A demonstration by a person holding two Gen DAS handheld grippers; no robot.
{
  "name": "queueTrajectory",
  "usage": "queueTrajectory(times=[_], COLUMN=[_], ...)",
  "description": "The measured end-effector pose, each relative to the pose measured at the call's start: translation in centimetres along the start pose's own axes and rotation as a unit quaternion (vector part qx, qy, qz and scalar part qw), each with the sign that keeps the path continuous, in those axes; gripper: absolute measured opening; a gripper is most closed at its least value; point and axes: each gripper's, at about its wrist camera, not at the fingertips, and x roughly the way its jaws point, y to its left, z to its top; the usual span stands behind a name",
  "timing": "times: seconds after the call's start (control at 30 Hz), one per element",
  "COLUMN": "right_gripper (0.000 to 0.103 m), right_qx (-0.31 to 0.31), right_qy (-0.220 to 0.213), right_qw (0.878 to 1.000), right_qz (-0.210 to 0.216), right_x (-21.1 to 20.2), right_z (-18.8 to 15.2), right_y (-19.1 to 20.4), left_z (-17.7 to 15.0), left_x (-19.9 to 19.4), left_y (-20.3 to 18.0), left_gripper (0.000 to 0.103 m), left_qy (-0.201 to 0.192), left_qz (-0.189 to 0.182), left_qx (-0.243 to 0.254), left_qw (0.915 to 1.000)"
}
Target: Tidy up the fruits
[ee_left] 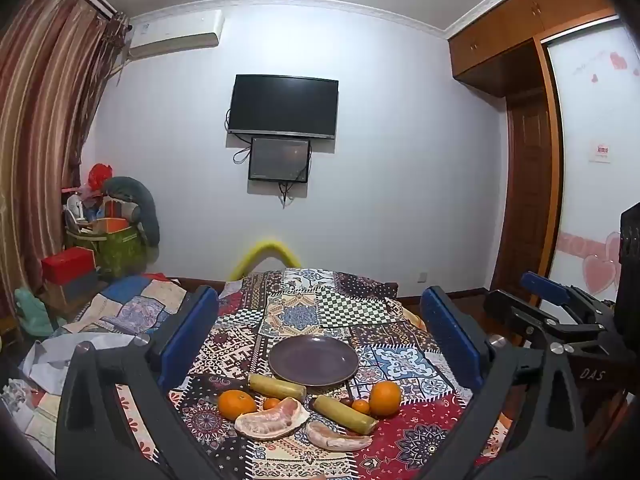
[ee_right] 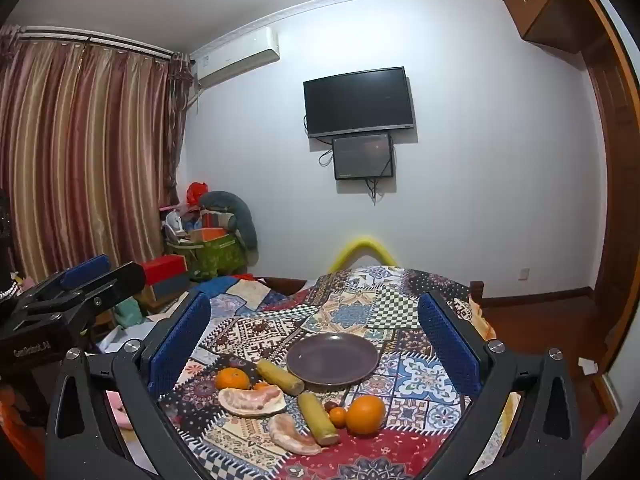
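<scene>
A dark purple plate (ee_left: 313, 360) (ee_right: 332, 358) sits empty on a patchwork cloth. In front of it lie two yellow-green cane sticks (ee_left: 277, 385) (ee_left: 345, 414), two big oranges (ee_left: 237, 404) (ee_left: 385, 398), two small tangerines (ee_left: 271, 403) (ee_left: 361, 406) and two peeled pomelo pieces (ee_left: 272, 422) (ee_left: 336, 437). My left gripper (ee_left: 320, 344) is open and empty, held above and before the fruit. My right gripper (ee_right: 316, 344) is open and empty likewise. The right gripper shows at the right edge of the left wrist view (ee_left: 560, 304); the left one shows at the left edge of the right wrist view (ee_right: 72, 288).
The patchwork cloth (ee_left: 304, 304) covers a small table. A bed with a quilt (ee_left: 132, 304) lies to the left. Boxes and bags (ee_left: 104, 236) pile in the far left corner. A wardrobe (ee_left: 528, 184) and a TV (ee_left: 283, 105) stand at the back.
</scene>
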Motion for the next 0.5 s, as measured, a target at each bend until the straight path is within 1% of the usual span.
queueTrajectory(times=[0.03, 0.33, 0.4, 0.5], right_gripper=[0.103, 0.103, 0.103, 0.103], right_qx=[0.003, 0.005, 0.005, 0.005], right_qy=[-0.001, -0.002, -0.002, -0.002], right_qw=[1.000, 1.000, 1.000, 1.000], right_qz=[0.001, 0.000, 0.001, 0.001], right_x=[0.0, 0.0, -0.2, -0.2], right_z=[0.0, -0.1, -0.2, -0.2], right_y=[0.0, 0.0, 0.0, 0.0], left_z=[0.0, -0.8, -0.4, -0.3], left_x=[0.1, 0.4, 0.3, 0.2], left_y=[0.0, -1.1, -0.3, -0.3], left_gripper=[0.102, 0.102, 0.102, 0.102], left_qy=[0.005, 0.003, 0.003, 0.003], left_qz=[0.000, -0.001, -0.003, -0.004], left_qx=[-0.004, 0.008, 0.003, 0.007], left_qw=[1.0000, 1.0000, 1.0000, 1.0000])
